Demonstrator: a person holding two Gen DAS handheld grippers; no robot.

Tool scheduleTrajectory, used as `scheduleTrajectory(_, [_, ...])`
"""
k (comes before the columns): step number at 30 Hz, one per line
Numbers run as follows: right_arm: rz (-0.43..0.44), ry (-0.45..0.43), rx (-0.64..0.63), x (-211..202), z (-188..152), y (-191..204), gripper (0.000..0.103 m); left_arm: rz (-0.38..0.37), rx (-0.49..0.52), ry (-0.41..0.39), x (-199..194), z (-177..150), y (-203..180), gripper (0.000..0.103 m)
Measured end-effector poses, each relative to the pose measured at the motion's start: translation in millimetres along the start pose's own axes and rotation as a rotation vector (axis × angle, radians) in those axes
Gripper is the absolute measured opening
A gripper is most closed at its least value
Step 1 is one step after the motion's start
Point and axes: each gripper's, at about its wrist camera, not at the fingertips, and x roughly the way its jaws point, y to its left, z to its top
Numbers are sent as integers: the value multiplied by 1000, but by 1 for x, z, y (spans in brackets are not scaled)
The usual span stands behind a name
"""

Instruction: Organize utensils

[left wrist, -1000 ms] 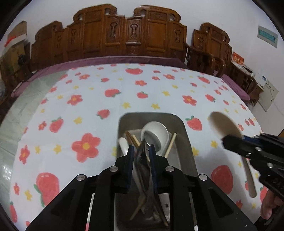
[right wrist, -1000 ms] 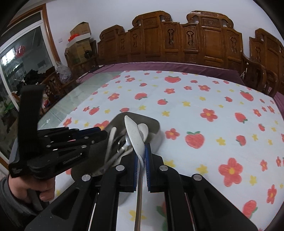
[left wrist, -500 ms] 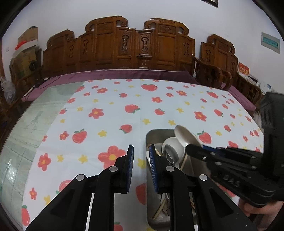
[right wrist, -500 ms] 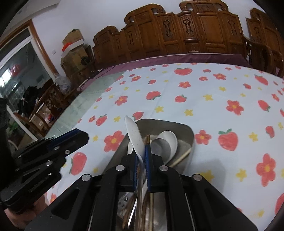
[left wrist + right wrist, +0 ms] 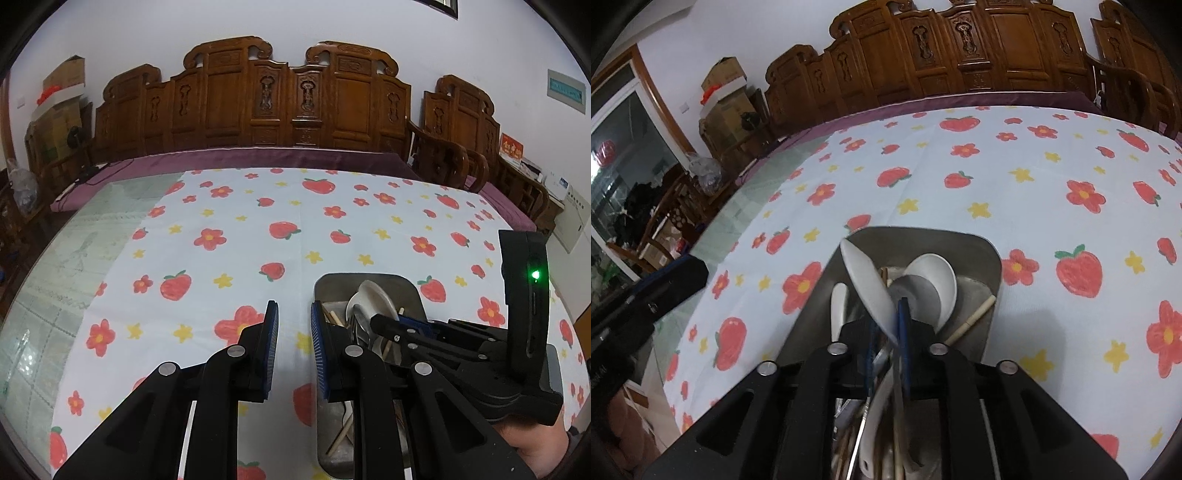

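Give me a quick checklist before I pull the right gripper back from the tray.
1. Spoon above the tray: ok. The white spoon hangs over the inside of the metal tray.
2. Spoon released: cannot tell. The right gripper has just been opening its fingers. The spoon is between them, and contact with the pads is unclear.
3. Left gripper out of the way: ok. The left gripper is open and empty, beside the tray over the tablecloth.
4. Free landing spot: not ok. Another spoon and chopsticks already lie under it.
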Motion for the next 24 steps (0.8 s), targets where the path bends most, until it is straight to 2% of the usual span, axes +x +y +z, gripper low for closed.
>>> scheduleTrajectory(1, [4, -2, -7, -2, -1, 0, 29, 2, 1, -1, -1, 0, 0, 19])
scheduleTrajectory(2, [6, -5, -11, -4, -2, -1, 31, 6, 3, -3, -2, 0, -1, 22])
scheduleTrajectory(4, [0, -17, -31, -15, -5, -2, 31, 19, 10, -12, -7, -1, -3, 29])
scheduleTrajectory(6, [-13, -37, -57, -30, -8, -2, 31, 34, 19, -18, -14, -1, -7, 32])
scheduleTrajectory(10, [-59, -103, -99, -81, -19, -7, 36, 42, 39, -50, -37, -1, -23, 51])
scheduleTrajectory(18, [-130, -214, -115, -181, -35, -22, 40, 21, 87, -94, -86, -7, -69, 72])
scheduleTrajectory(20, [-146, -242, -111, -204, -41, -25, 43, 8, 84, -98, -97, -7, -78, 77])
scheduleTrajectory(22, [-165, -267, -109, -222, -45, -27, 54, -5, 82, -105, -106, -7, -85, 82])
scheduleTrajectory(24, [-187, -288, -105, -241, -50, -31, 57, -8, 90, -112, -118, -6, -93, 86])
